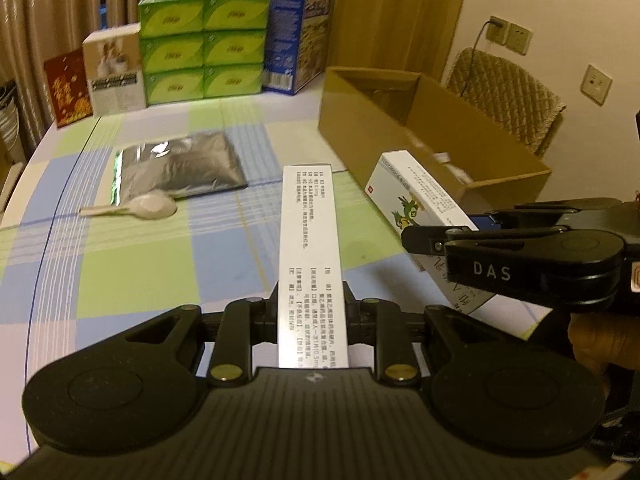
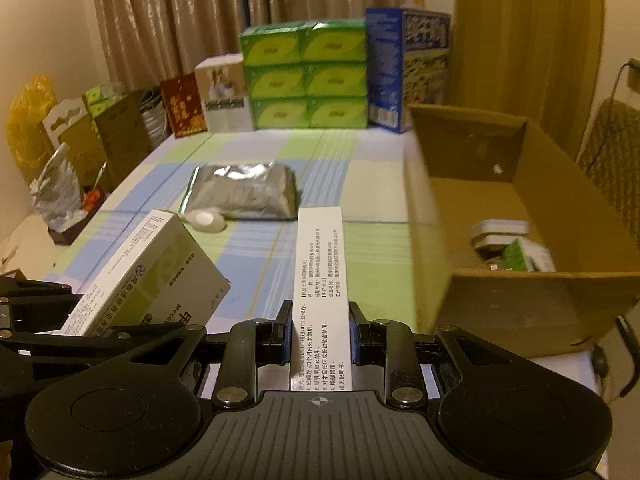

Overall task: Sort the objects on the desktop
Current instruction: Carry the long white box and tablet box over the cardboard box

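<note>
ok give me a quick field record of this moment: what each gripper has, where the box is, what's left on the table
left gripper: shut on a white medicine box
right gripper: shut on a bird-print medicine box
cardboard box: open, on the table's right side, small packs already inside
foil pouch: lying flat mid-table
white spoon: beside the pouch
tablecloth: checked green and blue

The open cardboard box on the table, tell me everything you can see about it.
The cardboard box is plain brown, long and rectangular, open at the top with no flaps showing. It sits on the checked tablecloth at the table's right side, ahead of the right gripper. Inside at the near end lie a white item and a green-and-white packet. A small hole marks its far wall.
</note>
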### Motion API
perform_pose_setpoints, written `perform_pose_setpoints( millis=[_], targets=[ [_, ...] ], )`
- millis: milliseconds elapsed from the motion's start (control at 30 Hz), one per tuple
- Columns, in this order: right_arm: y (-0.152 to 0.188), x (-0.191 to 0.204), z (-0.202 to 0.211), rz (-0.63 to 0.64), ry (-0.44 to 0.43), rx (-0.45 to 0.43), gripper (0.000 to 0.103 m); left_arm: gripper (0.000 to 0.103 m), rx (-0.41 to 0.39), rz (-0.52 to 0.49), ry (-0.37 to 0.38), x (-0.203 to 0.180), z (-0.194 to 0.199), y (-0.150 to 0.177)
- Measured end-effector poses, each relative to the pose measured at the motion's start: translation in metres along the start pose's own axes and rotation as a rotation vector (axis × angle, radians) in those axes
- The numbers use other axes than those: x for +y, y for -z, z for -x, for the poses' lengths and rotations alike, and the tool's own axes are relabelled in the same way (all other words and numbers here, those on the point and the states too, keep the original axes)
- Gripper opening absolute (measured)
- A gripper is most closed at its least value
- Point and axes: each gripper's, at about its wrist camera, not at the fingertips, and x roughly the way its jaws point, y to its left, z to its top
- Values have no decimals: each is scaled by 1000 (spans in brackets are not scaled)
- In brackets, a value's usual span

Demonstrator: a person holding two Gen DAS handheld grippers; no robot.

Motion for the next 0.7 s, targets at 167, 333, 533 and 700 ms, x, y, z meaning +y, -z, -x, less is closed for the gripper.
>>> perform_pose_setpoints(
  millis=[167, 333, 533, 700],
  targets=[
    [-8, -18, 27, -13, 15, -42, 23, 20, -21, -35, 19, -25, 5, -15],
    [-19, -42, 51, -37, 42, -83, 23, 20, -45, -67, 46, -50, 8, -32],
    [-31, -72, 72, -49, 95, -117, 23, 20, -64, -99, 80, -78, 6, -54],
    [-37, -97, 81, -57, 128, -123, 23, 20, -72, -127, 101, -100, 2, -68]
  ],
)
